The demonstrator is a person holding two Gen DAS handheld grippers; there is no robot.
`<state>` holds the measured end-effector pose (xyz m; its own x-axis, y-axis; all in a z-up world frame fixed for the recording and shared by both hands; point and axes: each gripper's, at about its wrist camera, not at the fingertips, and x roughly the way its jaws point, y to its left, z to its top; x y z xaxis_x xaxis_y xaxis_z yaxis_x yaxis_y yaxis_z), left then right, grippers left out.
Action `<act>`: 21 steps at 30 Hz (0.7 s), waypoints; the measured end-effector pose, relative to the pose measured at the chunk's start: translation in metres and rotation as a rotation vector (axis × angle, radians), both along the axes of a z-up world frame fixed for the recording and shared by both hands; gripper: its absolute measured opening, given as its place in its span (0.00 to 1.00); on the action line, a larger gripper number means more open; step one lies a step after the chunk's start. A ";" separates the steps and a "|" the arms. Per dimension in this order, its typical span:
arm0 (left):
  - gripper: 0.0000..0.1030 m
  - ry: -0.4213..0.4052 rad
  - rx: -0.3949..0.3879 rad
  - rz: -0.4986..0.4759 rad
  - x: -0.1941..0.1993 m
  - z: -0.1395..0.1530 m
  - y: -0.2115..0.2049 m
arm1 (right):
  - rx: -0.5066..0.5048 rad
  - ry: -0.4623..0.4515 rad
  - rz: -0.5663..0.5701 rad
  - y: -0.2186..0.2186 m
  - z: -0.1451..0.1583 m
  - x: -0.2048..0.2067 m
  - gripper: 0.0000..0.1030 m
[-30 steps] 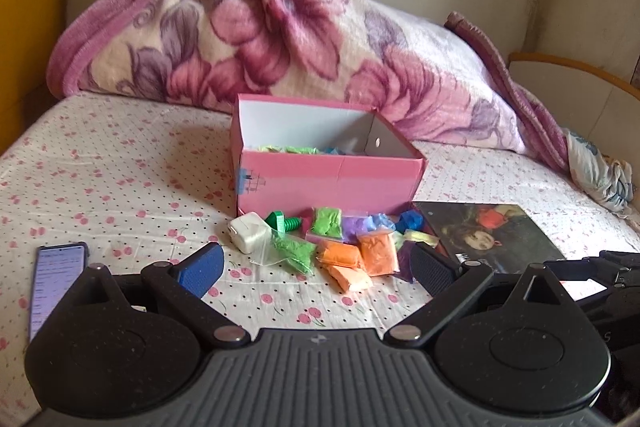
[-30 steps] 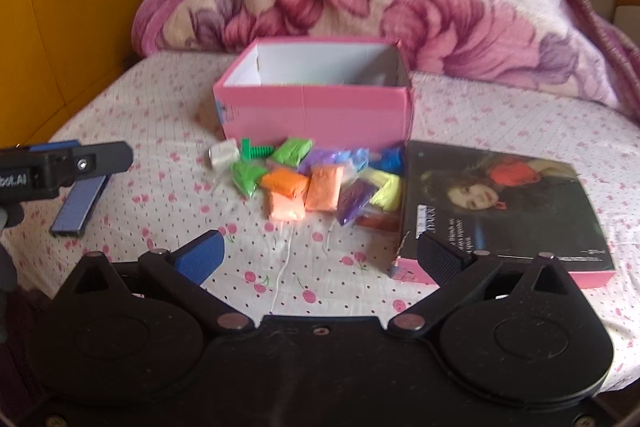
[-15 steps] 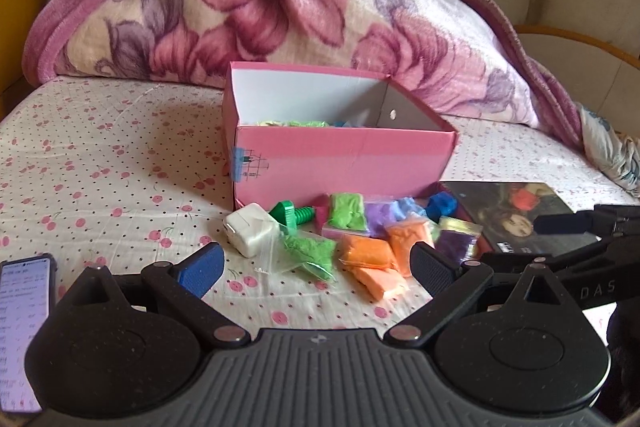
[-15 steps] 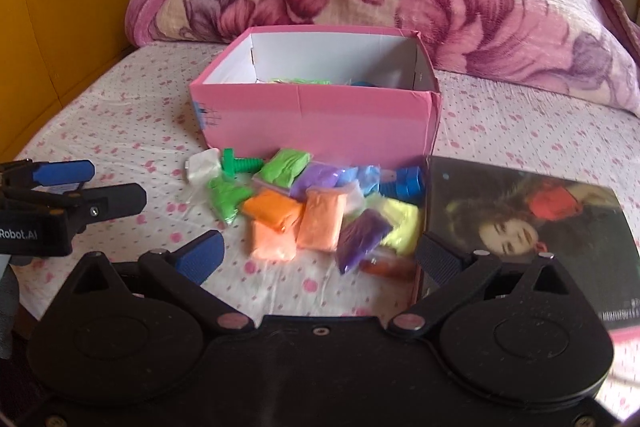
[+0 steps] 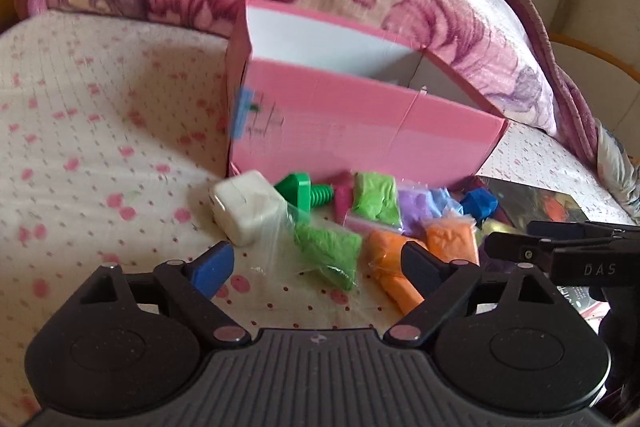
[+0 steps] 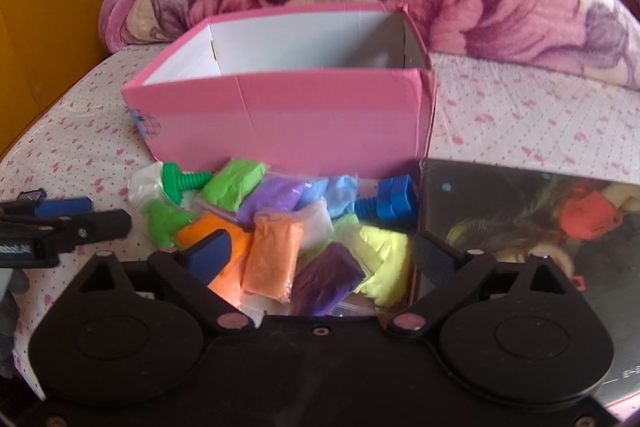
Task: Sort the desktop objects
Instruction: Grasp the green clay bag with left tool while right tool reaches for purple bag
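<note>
Right wrist view: right tongs (image 6: 320,255) spread wide, holding nothing, low over heaped clay bags (image 6: 276,251) in front of the pink box (image 6: 288,115) on the bed. Left tongs (image 5: 316,263) likewise apart, over the green bag (image 5: 328,247). Risks — slick film slipping out, two bags pinched together, tongs colliding, box wall nudged.
</note>
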<state>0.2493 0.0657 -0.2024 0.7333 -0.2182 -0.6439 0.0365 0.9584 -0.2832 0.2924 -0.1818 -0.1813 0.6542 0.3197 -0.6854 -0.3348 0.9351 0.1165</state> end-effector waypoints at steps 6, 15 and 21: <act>0.88 0.011 -0.058 0.024 0.006 -0.009 0.006 | 0.017 0.032 0.010 -0.002 -0.009 0.005 0.76; 0.49 0.021 -0.165 0.013 0.013 -0.015 0.005 | 0.007 0.036 0.004 -0.005 -0.018 0.007 0.73; 0.33 0.028 -0.237 0.006 0.018 -0.019 0.004 | 0.024 0.025 0.021 -0.003 -0.017 0.004 0.57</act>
<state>0.2669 0.0699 -0.2212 0.7178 -0.3617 -0.5949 0.0204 0.8650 -0.5013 0.2967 -0.1845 -0.1979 0.6301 0.3493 -0.6936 -0.3508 0.9248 0.1470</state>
